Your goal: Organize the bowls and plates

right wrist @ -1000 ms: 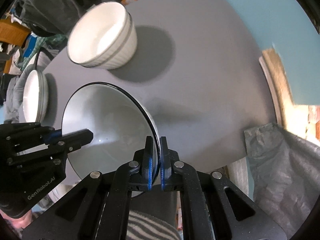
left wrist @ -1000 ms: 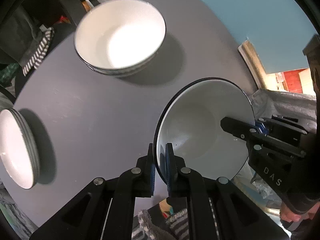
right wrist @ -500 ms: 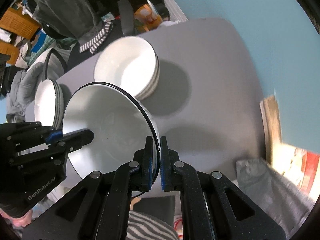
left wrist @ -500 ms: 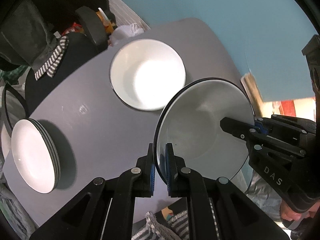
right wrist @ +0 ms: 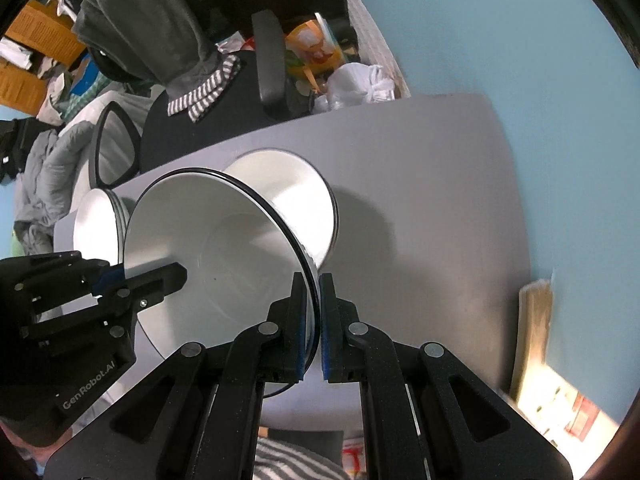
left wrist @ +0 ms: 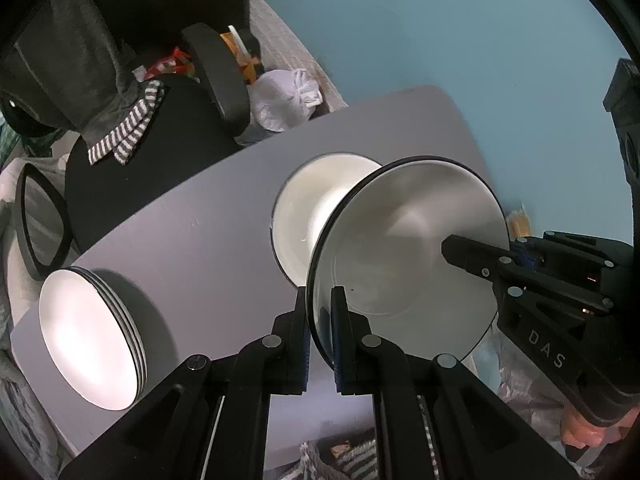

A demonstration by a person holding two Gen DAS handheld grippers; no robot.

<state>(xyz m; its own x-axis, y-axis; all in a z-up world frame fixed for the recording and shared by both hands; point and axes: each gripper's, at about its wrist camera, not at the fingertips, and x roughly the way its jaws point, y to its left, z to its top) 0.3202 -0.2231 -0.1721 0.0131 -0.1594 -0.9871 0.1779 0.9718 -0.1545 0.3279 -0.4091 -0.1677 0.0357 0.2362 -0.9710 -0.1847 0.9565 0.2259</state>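
Because the bowl (left wrist: 404, 248) looks hard, smooth and easy to break, its thin rim is pinched by the left gripper (left wrist: 320, 312) and the right gripper (right wrist: 314, 304) on opposite sides.

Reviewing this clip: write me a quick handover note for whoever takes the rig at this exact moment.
Left gripper: shut on one side of the held bowl's rim.
Right gripper: shut on the opposite side of that rim.
The held bowl hangs in the air above the grey table, close to the stacked bowls.
A pile of plates sits at the table's edge.
Done: some bowls and plates are piled.
Left: probably set this bowl into the bowl stack, then release both grippers.
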